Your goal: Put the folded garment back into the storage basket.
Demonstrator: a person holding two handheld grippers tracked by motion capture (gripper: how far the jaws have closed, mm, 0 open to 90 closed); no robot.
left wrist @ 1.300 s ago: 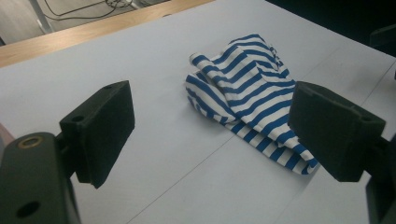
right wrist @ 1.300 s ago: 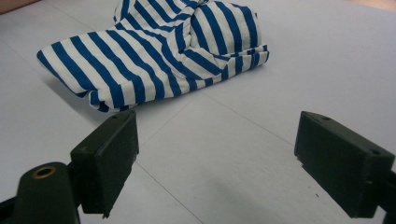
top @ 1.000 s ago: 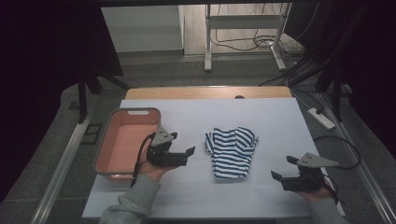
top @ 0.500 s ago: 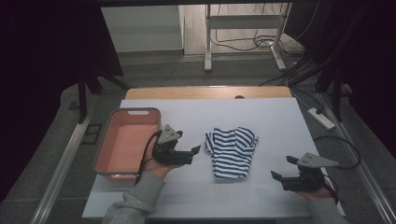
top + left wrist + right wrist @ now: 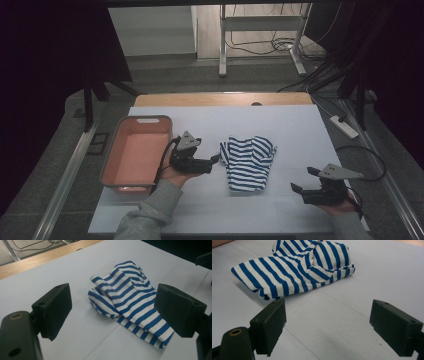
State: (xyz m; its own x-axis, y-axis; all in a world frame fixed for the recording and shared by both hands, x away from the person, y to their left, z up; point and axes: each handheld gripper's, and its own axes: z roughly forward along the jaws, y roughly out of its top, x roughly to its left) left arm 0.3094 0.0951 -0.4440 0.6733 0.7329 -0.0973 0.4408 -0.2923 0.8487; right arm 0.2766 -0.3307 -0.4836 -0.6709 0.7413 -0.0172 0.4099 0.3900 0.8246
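Blue-and-white striped cloth (image 5: 248, 162) lies crumpled at centre frame on the white table (image 5: 280, 125). Left gripper (image 5: 214, 161), jaws wide and empty, sits just left of it; right gripper (image 5: 302, 181), equally spread and empty, waits lower right.

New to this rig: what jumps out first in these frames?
The blue-and-white striped cloth, bunched in the middle of the white table, draws the eye first. Next is the orange tray at the table's left edge. The left gripper, jaws open, points at the cloth from close by, while the right gripper, also open, sits apart near the front right.
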